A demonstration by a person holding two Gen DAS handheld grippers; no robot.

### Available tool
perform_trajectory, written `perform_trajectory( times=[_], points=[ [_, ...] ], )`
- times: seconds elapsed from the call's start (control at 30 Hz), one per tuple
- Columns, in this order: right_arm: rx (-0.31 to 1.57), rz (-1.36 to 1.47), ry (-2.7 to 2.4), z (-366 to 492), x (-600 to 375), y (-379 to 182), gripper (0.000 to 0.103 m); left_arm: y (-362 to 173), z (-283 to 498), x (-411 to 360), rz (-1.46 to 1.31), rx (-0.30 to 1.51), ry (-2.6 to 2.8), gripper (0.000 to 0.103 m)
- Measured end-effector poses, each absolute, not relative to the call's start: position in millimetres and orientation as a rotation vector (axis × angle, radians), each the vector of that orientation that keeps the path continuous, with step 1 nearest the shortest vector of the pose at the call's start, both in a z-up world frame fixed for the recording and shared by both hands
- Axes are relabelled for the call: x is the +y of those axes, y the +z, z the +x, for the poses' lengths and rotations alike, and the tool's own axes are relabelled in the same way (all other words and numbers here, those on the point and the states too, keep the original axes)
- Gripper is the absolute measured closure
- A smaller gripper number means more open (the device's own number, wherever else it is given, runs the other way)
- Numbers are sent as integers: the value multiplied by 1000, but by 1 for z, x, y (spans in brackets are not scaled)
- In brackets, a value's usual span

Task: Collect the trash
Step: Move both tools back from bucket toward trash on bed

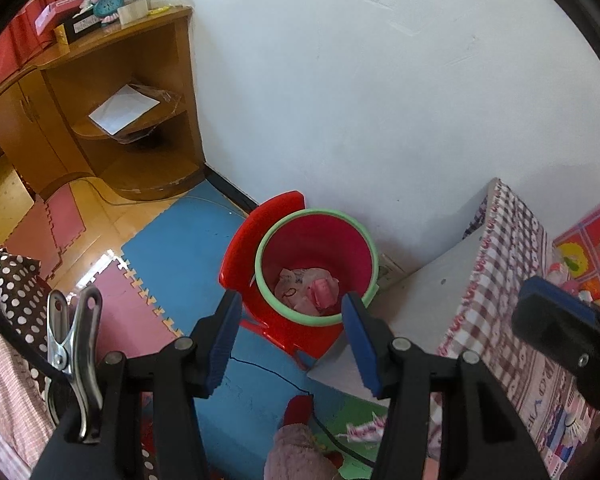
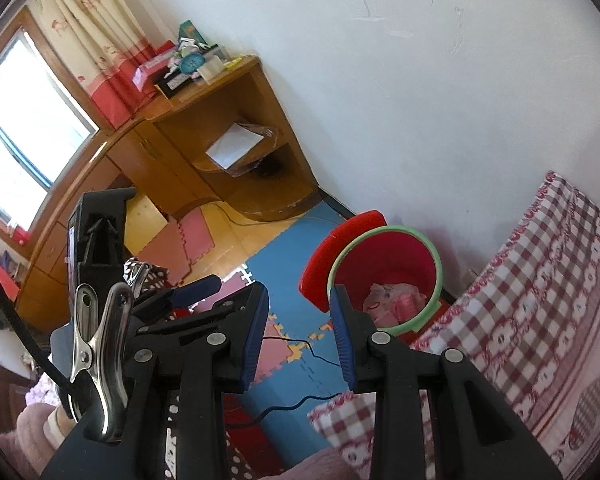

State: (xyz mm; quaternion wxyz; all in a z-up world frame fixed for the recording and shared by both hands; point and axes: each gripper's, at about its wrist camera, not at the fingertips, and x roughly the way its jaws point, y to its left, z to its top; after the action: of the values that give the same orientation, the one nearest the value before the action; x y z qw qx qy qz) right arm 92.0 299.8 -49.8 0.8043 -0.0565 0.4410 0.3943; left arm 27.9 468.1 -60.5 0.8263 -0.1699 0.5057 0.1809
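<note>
Red bin [image 1: 318,248] stands upright, mouth up (crumpled wrappers [image 1: 308,290] inside).

Both grippers [image 1: 290,338] [image 2: 300,334] open, empty, angled downward

You had a red bin [image 1: 320,248] with green rim, blue and pink floor mats [image 1: 180,256], red-white checked bedcover [image 2: 540,300].
</note>
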Motion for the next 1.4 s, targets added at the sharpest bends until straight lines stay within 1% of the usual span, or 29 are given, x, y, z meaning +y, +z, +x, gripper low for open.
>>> perform_trajectory(
  times=[0.4, 0.73, 1.17, 1.4],
  points=[
    [913, -73, 819, 46, 229, -29, 70, -24, -7, 407, -321, 1068, 346, 48],
    [873, -25, 745, 22, 158, -13, 70, -3, -15, 341, -282, 1059, 275, 48],
    [826, 38, 583, 31, 60, 5, 70, 19, 21, 254, -227, 1036, 162, 48],
    [804, 81, 493, 45, 26, 11, 70, 26, 50, 214, -174, 1027, 63, 48]
  ],
)
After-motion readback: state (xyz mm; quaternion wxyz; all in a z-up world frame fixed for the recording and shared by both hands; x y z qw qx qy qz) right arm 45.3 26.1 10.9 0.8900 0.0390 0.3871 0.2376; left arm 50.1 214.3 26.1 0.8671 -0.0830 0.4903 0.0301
